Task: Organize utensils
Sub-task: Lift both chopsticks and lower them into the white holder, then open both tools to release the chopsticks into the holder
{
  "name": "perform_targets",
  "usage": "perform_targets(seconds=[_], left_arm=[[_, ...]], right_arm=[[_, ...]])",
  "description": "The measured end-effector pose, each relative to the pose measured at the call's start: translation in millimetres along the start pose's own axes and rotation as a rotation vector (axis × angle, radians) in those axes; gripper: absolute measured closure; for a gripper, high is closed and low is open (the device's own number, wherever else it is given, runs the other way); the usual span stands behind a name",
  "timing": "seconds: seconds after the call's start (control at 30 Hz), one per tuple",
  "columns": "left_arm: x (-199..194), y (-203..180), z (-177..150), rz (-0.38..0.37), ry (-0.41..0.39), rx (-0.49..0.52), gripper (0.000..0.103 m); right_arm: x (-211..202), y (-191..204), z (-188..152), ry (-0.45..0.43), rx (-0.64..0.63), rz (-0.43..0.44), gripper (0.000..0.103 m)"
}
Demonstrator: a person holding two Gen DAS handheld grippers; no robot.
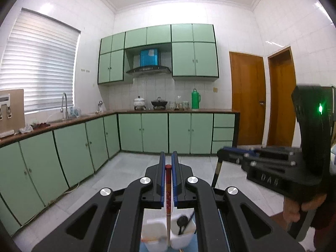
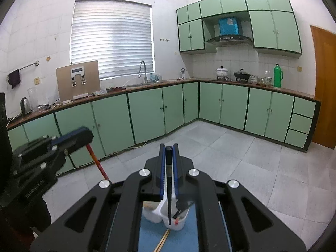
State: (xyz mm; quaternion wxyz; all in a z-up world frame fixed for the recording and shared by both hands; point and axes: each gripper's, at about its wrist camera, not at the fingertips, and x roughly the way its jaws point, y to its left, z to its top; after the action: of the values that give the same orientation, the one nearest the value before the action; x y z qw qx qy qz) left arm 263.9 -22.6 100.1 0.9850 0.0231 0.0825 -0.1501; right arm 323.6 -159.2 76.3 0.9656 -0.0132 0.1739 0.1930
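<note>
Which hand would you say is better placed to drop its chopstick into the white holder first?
Marginally the left. Its red chopstick hangs over the divider of the white holder, while the right's black chopstick hangs over the compartment already holding dark utensils. Both grippers are shut on their sticks.

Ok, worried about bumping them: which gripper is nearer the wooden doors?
Right. The right gripper sits toward the wooden doors; the left gripper is beside it, toward the window.

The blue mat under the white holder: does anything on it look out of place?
Yes. A pair of light wooden chopsticks lies loose on the blue mat, just outside the white holder, while other utensils already stand inside it. Nothing looks spilled or damaged.
</note>
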Motion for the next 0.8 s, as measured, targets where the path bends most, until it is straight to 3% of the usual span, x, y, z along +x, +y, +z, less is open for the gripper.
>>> perform_targets(seconds=[0.13, 0.3, 0.53, 0.6, 0.63, 0.77, 0.8], left_arm=[[27.5, 6.2, 5.5, 0.017, -0.022, 0.009, 0.098], [60.8, 14.9, -13.3, 0.014, 0.016, -0.006, 0.098], [105.5, 25.7, -60.8, 0.008, 0.169, -0.028, 0.097], [107.6, 30.5, -71.6, 0.017, 0.198, -0.04, 0.093], [105.9, 32.8, -74.6, 0.023, 0.203, -0.044, 0.09], [87.2, 34.3, -78.4, 0.043, 0.194, -0.049, 0.063], [81.0, 33.0, -77.8, 0.043, 0.188, -0.05, 0.061]], right_arm=[[20.5, -4.4, 2.4, -0.003, 0.0, -0.006, 0.097], [54.5, -9.3, -9.0, 0.03, -0.005, -0.027, 0.097], [91.8, -8.4, -41.1, 0.124, 0.003, -0.028, 0.096], [92.8, -7.5, -49.4, 0.132, -0.002, -0.041, 0.089], [91.3, -7.0, -51.3, 0.129, -0.001, -0.048, 0.081], [73.3, -8.8, -54.0, 0.092, 0.019, -0.078, 0.058], [66.7, -9.0, -53.8, 0.079, 0.023, -0.089, 0.054]])
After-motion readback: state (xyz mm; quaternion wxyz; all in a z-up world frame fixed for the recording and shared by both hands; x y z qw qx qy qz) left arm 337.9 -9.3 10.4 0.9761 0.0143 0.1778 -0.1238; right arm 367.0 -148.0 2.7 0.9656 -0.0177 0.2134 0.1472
